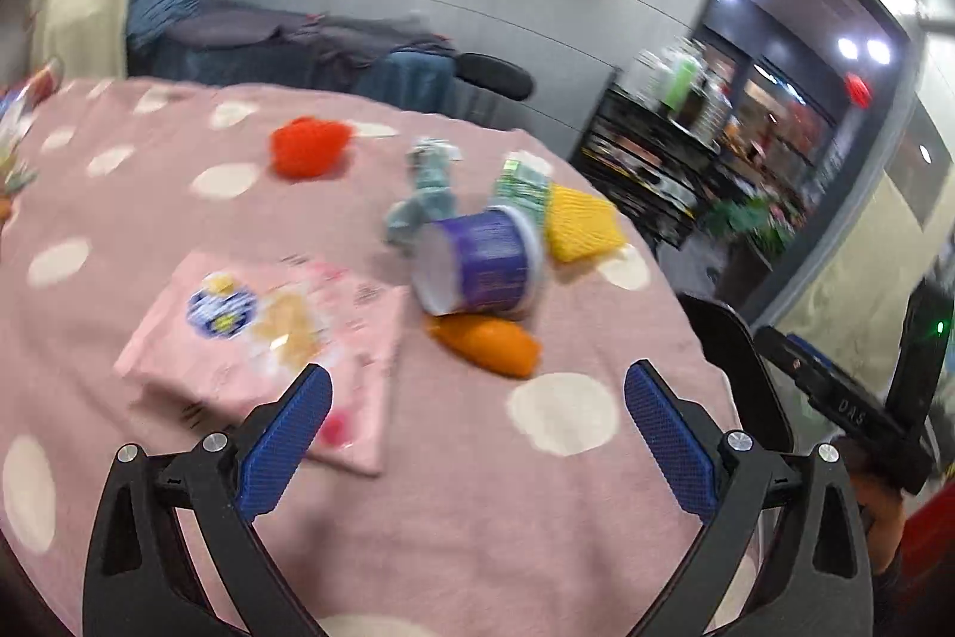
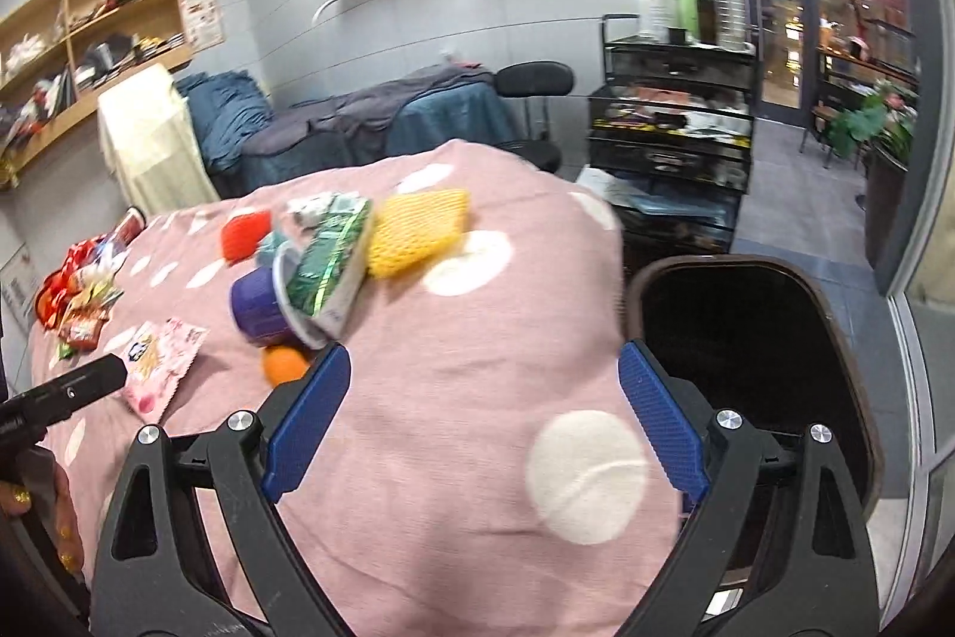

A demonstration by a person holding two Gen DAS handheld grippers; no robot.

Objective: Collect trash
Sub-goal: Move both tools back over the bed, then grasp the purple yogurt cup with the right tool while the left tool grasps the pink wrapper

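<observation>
Both grippers hang above a tabletop covered in a pink cloth with white dots, and both have their jaws spread wide with nothing between them. The left gripper hovers near the pink snack packet, which lies flat on the cloth under its left blue pad. Just beyond it, a purple plastic cup lies tipped on its side, its open mouth turned toward the packet. An orange object touches the cup's near side. A green foil wrapper leans against the cup, and a yellow foam net lies just beside the wrapper. Behind the cup sits a crumpled grey-blue piece, and farther back, apart from the cluster, a red foam net. The right gripper hovers over bare cloth near the table's edge, beside a dark bin standing on the floor. More bright wrappers are heaped at the far left edge of the cloth.
</observation>
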